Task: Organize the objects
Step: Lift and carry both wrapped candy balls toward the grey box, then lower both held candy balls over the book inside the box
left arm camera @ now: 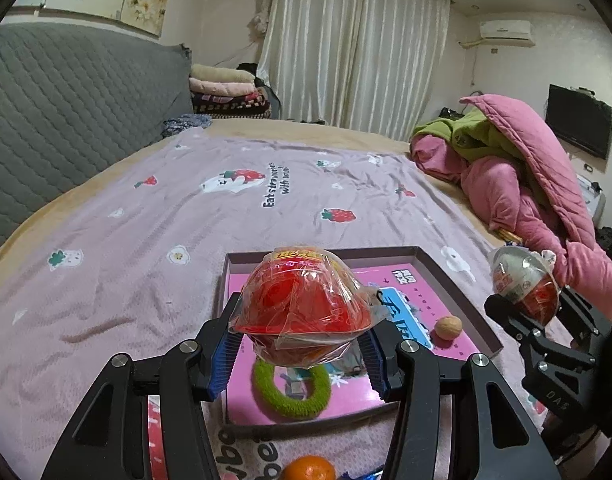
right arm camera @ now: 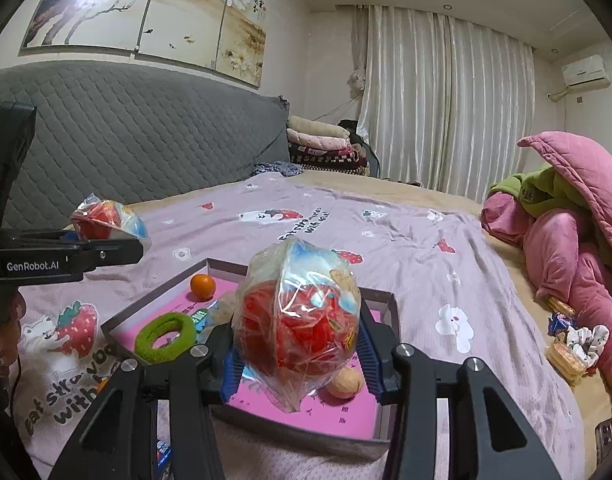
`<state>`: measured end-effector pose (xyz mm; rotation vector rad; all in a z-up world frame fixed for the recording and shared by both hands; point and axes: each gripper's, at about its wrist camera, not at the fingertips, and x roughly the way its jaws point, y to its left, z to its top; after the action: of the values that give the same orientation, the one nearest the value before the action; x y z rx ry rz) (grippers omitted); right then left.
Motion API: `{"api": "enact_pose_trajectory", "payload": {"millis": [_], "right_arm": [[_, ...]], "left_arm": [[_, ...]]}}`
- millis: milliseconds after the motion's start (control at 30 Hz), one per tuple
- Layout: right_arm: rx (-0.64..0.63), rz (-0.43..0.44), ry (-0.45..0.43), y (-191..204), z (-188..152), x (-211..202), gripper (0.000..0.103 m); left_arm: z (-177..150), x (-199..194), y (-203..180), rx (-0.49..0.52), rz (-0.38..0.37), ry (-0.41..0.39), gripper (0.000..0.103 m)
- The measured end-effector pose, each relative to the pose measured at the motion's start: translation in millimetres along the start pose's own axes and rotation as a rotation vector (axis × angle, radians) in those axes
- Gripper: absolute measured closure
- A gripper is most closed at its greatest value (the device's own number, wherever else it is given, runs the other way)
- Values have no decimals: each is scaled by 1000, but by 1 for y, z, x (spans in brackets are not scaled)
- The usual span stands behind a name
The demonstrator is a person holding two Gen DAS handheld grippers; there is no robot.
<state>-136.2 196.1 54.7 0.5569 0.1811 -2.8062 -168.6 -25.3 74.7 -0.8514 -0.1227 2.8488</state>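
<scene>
My left gripper (left arm camera: 302, 356) is shut on a red snack cup wrapped in clear plastic (left arm camera: 304, 304), held above a shallow box with a pink bottom (left arm camera: 457, 276). My right gripper (right arm camera: 300, 364) is shut on a second wrapped red snack cup (right arm camera: 302, 320), also above the box (right arm camera: 118, 322). Each gripper shows in the other's view: the right one (left arm camera: 525, 312) at the right, the left one (right arm camera: 102, 236) at the left. In the box lie a green hair ring (left arm camera: 292, 392) (right arm camera: 166, 336), a walnut (left arm camera: 448, 327) (right arm camera: 345, 385) and a tangerine (right arm camera: 202, 285).
The box sits on a bed with a mauve strawberry-print blanket (left arm camera: 226, 208). A grey quilted headboard (left arm camera: 66, 112) runs along the left. A pink and green heap of bedding (left arm camera: 517, 184) lies at the right. Snack packets and a scrunchie (right arm camera: 569, 340) lie by the heap. Another tangerine (left arm camera: 307, 470) is below the left gripper.
</scene>
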Motion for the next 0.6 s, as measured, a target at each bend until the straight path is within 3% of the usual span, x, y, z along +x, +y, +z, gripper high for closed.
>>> {"api": "enact_pose_trajectory", "payload": {"millis": [600], "right_arm": [[-35,4,30,0,-3,21,55]], "left_arm": [[-18,41,29,-15,71,70,48]]}}
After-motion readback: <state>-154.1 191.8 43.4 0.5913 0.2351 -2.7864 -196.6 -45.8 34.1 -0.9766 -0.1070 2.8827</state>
